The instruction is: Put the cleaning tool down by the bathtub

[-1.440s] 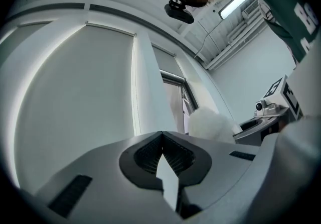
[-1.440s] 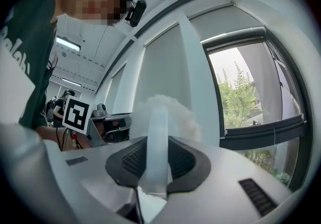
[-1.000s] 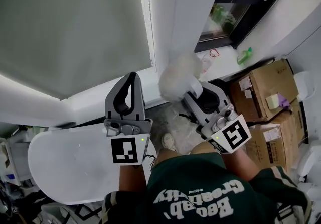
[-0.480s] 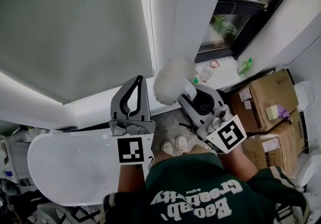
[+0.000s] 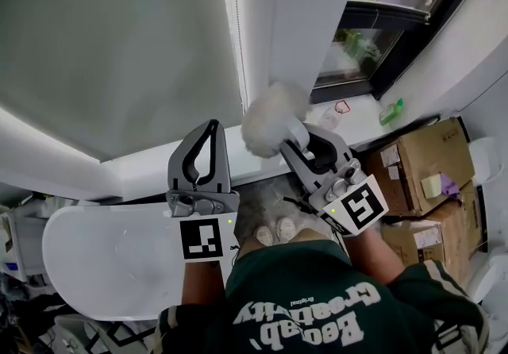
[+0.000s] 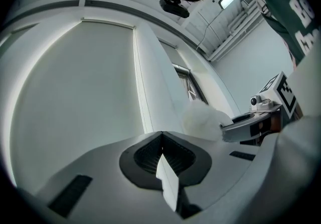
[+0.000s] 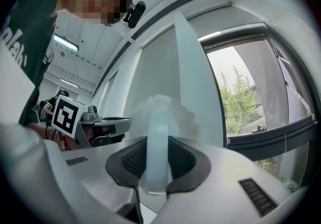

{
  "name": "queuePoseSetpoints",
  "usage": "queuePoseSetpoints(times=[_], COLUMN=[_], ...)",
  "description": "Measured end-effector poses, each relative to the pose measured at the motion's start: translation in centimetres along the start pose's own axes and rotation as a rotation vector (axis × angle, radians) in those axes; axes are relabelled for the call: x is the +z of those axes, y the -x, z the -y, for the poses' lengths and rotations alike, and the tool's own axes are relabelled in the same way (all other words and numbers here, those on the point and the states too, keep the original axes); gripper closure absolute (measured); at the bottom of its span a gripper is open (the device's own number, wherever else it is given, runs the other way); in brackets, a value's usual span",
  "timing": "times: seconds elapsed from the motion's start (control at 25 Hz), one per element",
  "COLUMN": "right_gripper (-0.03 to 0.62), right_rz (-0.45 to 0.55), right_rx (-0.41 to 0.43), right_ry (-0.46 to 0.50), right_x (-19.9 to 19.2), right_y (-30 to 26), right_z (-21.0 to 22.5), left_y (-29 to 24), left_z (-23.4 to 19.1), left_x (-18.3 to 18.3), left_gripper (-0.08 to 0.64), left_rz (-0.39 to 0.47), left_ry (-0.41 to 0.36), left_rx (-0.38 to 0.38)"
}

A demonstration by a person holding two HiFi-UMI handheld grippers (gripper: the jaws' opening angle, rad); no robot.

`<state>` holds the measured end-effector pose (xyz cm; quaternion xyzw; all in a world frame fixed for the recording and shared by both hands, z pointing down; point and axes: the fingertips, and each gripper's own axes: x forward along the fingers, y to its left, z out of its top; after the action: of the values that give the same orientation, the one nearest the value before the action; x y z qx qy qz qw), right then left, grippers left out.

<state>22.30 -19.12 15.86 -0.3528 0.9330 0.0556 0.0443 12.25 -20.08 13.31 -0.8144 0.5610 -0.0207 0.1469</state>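
1. Plainly, the right gripper [image 5: 298,138] is clamped on the pale plastic handle of the fluffy white cleaning tool [image 5: 266,118]. The handle stands pinched between its two pads in the right gripper view.
2. That tool is up in the air, carried roughly level. Its long axis runs on along the jaws, with the fluffy head beyond the tips, towards the white window wall [image 5: 294,35].
3. The left gripper [image 5: 208,128] has its jaws together with nothing between them. It hangs just beside the tool's head, on its left.
4. The white oval bathtub [image 5: 103,257] lies low at the head view's left, below the left gripper. From the tool it is down and to the left.
5. A strip of grey speckled floor [image 5: 258,198] shows between the tub's right end and the brown cardboard boxes [image 5: 421,146], just ahead of the person's pale shoes [image 5: 274,227].
6. My reading is that this strip, close by the tub's right edge, is the likely place to set the tool down.
7. The left hand is nearer the tub, but the right one holds the tool, so the lowering probably falls to the right hand.
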Motion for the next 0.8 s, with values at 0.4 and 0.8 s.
queuePoseSetpoints(times=[0.4,0.8], right_gripper=[0.499,0.499], right_rz=[-0.022,-0.045], right_rx=[0.046,0.159], right_ry=[-0.037,-0.066], right_x=[-1.3,-2.1], right_y=[-1.4,-5.0], right_z=[-0.7,-4.8], left_y=[0.2,3.6], left_z=[-1.5,-5.3], left_x=[-1.4,-2.8], left_gripper=[0.555,0.555], left_rz=[-0.001,-0.045], left_ry=[0.059,0.021], left_rx=[0.025,0.104])
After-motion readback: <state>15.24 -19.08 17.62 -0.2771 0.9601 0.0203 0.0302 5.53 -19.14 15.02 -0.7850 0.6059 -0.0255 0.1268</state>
